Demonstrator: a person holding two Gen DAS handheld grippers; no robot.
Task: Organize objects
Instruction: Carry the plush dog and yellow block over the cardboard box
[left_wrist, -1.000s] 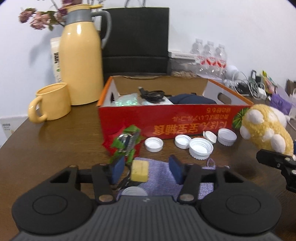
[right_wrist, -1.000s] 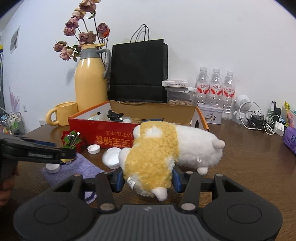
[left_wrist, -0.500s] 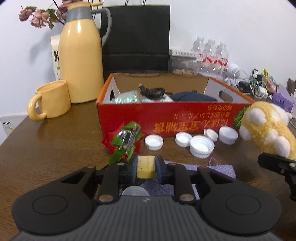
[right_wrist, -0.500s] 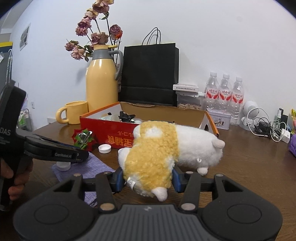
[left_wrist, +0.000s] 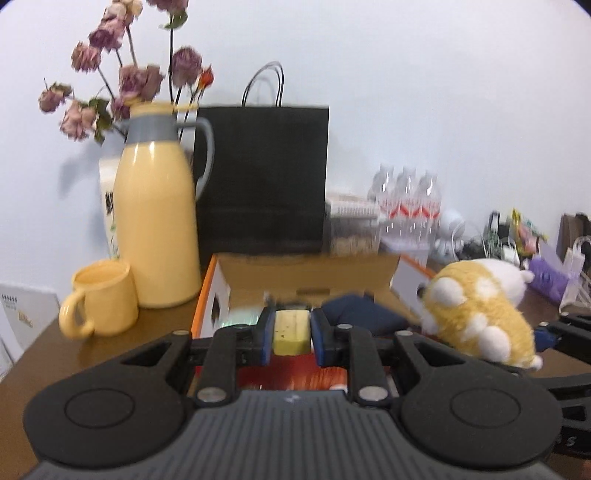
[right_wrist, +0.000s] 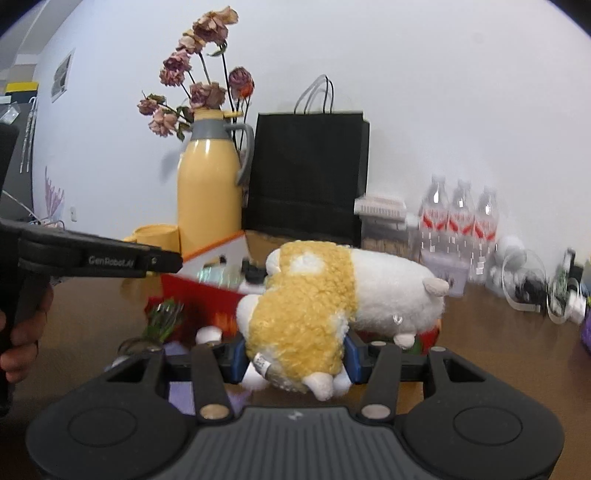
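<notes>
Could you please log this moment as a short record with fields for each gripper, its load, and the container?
left gripper: shut on yellow block, held above the box's front edge
right gripper: shut on plush toy, lifted off the table
red cardboard box: open, already holds a dark blue item
motion: both views blurred

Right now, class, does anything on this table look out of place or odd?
Yes: the flowers behind the jug are wilted and drooping, and white caps lie loose before the red box.
</notes>
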